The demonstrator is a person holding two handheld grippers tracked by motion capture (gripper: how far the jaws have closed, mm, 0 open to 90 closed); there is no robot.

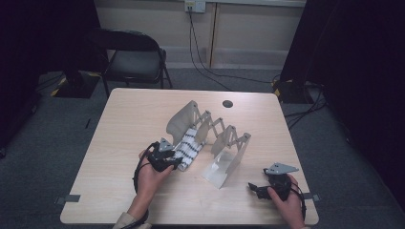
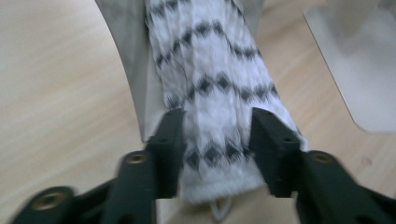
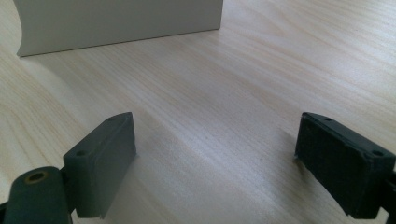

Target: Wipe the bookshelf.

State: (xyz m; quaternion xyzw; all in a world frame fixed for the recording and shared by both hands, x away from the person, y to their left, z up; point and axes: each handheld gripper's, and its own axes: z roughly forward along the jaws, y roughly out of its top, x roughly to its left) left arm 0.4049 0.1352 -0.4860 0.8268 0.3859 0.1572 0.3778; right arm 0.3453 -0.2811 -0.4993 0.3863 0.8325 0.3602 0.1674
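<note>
While the left gripper clamps its jaws on the white-and-black patterned sock at the folding rack's 8 o'clock end, mid-table, the right gripper rests wide open and holding nothing at the table's 5 o'clock corner, well apart from the sock.

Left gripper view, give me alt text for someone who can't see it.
The left claw has its two black jaws closed on the end of a white sock patterned with dark zigzags. The sock is pulled over a pale grey form that rises from the wooden table. The picture is slightly blurred.
</note>
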